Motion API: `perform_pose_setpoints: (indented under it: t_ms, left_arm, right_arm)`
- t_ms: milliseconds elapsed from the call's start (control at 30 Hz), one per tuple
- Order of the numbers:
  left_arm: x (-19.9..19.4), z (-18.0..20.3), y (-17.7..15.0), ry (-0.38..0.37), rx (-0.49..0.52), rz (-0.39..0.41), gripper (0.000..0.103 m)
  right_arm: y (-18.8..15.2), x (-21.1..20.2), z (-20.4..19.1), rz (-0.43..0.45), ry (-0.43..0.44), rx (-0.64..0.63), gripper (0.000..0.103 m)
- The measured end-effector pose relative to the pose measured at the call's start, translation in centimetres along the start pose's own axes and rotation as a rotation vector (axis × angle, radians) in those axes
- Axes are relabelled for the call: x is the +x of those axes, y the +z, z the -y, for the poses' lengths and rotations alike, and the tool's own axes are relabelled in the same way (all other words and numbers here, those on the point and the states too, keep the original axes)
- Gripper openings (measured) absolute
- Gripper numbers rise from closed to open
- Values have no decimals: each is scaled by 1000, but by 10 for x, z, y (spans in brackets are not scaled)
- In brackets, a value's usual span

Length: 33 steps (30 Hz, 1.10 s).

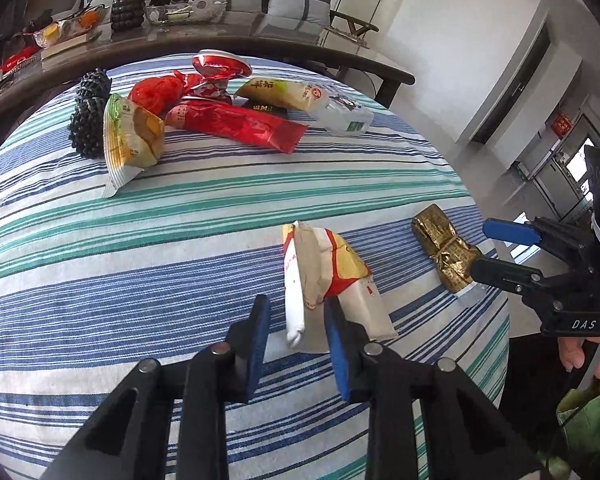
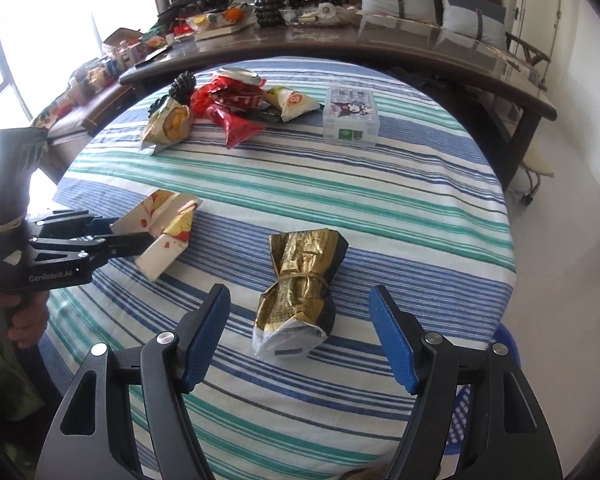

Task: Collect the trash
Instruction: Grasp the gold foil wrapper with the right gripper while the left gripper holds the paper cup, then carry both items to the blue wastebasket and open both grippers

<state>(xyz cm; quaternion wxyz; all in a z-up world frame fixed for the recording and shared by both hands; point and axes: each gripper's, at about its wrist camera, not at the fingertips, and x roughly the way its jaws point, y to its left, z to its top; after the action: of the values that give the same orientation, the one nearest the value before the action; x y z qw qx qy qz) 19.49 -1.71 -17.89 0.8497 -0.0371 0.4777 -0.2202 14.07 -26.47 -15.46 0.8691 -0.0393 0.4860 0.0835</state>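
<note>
A white, red and yellow wrapper (image 1: pixel 332 280) lies on the striped tablecloth (image 1: pixel 180 208). My left gripper (image 1: pixel 298 312) is open with its jaws around the wrapper's near end; in the right wrist view the left gripper (image 2: pixel 130 232) meets the same wrapper (image 2: pixel 168 232). A crumpled gold wrapper (image 2: pixel 300 280) lies ahead of my right gripper (image 2: pixel 300 304), which is wide open around its near end. The gold wrapper also shows in the left wrist view (image 1: pixel 444 244), with the right gripper (image 1: pixel 484 248) at it.
A pile of red, yellow and green snack wrappers (image 1: pixel 204 112) with a black spiky object (image 1: pixel 88 116) lies at the table's far side. A clear plastic box (image 2: pixel 350 116) sits at the far right. A dark cluttered counter (image 2: pixel 340 48) stands behind. A blue basket (image 2: pixel 464 400) is below the table edge.
</note>
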Motion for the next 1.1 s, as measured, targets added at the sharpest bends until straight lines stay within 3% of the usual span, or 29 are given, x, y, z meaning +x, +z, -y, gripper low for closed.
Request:
perform_pose_setpoints:
  t_ms: [133,167,233,267,433,633,900,1100]
  left_arm:
    - [-6,10,-3,45,40,46,8]
    - [-9,12,-4,51,47,62,8]
    - [-17,15,-4,59,50,93,8]
    - [-20,16,-5,62,49,107,8]
    - [-32,21,-4,68,24,139,8]
    - [-29,64,4,29,60,121,8]
    - [3,152,27,-67,134,88,8]
    - [47,221,45,-138,175,34,8]
  right_arm:
    - [8,22,3,-70,-10,35,73]
    - [9,25,5,-82,8,45,68]
    - [9,31,5,-109,41,50,32]
    - [9,29,6,-111,38,53,30]
    - [6,4,9,-48,40,69,29]
    - [2,-16,31,-7,15,99,29]
    - [-21,-67,120,68,-73,253,29]
    - [-54,-84,187,50,-155,348,29]
